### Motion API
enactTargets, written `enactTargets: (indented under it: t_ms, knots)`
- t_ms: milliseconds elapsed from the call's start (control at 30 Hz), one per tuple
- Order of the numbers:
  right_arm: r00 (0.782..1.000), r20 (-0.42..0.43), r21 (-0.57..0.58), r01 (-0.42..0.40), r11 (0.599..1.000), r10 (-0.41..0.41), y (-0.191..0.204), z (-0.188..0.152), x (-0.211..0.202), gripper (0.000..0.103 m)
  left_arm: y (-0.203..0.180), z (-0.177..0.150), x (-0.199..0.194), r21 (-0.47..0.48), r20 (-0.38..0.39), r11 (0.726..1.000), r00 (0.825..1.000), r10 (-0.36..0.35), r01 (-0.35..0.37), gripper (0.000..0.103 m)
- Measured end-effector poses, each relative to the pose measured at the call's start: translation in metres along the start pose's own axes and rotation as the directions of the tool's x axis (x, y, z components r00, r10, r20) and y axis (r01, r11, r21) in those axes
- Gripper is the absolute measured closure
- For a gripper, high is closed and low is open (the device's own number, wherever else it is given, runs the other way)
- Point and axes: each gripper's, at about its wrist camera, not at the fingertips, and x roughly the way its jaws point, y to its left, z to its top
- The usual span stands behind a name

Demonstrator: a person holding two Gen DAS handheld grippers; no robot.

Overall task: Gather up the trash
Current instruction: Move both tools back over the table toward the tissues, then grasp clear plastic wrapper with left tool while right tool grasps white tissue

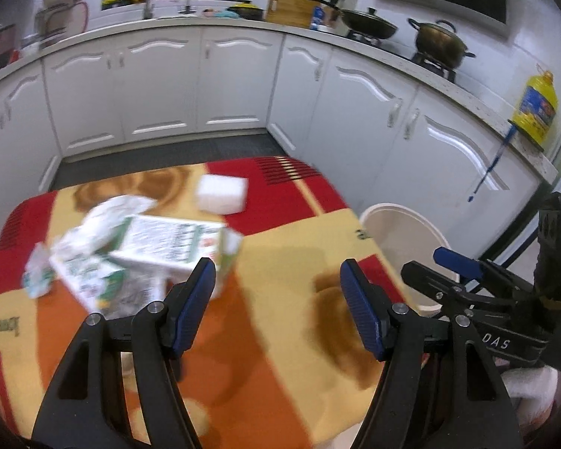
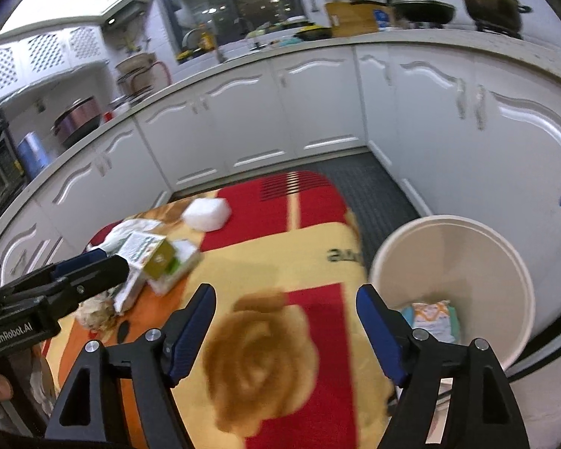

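Observation:
Several white-and-green cartons [image 1: 168, 247] and wrappers lie piled at the left of the table with the red, orange and yellow cloth [image 1: 280, 247]. A white foam block [image 1: 222, 192] sits behind them. My left gripper [image 1: 276, 299] is open and empty, just right of the pile. My right gripper [image 2: 286, 321] is open and empty over the cloth [image 2: 280, 262], left of a white bucket [image 2: 467, 239] holding a packet [image 2: 432, 320]. The pile [image 2: 149, 258] and the foam block [image 2: 207, 213] also show in the right wrist view.
The bucket [image 1: 422, 232] stands on the floor off the table's right edge. White kitchen cabinets [image 1: 205, 86] wrap around behind, with pots [image 1: 441, 43] and a yellow oil bottle [image 1: 535, 108] on the counter. A dark floor mat [image 1: 168, 157] lies beyond the table.

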Motion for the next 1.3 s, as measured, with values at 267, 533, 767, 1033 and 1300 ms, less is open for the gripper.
enactTargets:
  t_ms: [267,533,767,1033,1300]
  knots:
    - [0.997,-0.042,-0.076,-0.062,0.995,0.059,0.041,0.002,0.019,0.026,0.081,-0.015,-0.026,-0.086,-0.018,0.991,0.995,0.099,-0.1,0.035]
    - [0.991,-0.07,-0.123,-0.123,0.985,0.116,0.081,0.013,0.037,0.025,0.173,-0.027,-0.04,-0.217,-0.044,0.955,0.979,0.199,-0.204,0.035]
    - [0.978,-0.093,-0.17,-0.198,0.965,0.184,0.123,0.034,0.059,0.025,0.213,-0.03,-0.037,-0.228,-0.046,0.941,0.968,0.245,-0.249,0.035]
    - [0.958,-0.166,-0.22,-0.267,0.938,0.233,0.171,0.054,0.104,0.024,0.233,-0.028,-0.016,-0.208,-0.07,0.943,0.966,0.25,-0.259,0.035]
    - [0.928,-0.281,-0.243,-0.316,0.917,0.245,0.21,0.073,0.158,0.022,0.248,-0.018,0.015,-0.185,-0.118,0.957,0.972,0.204,-0.223,0.035]
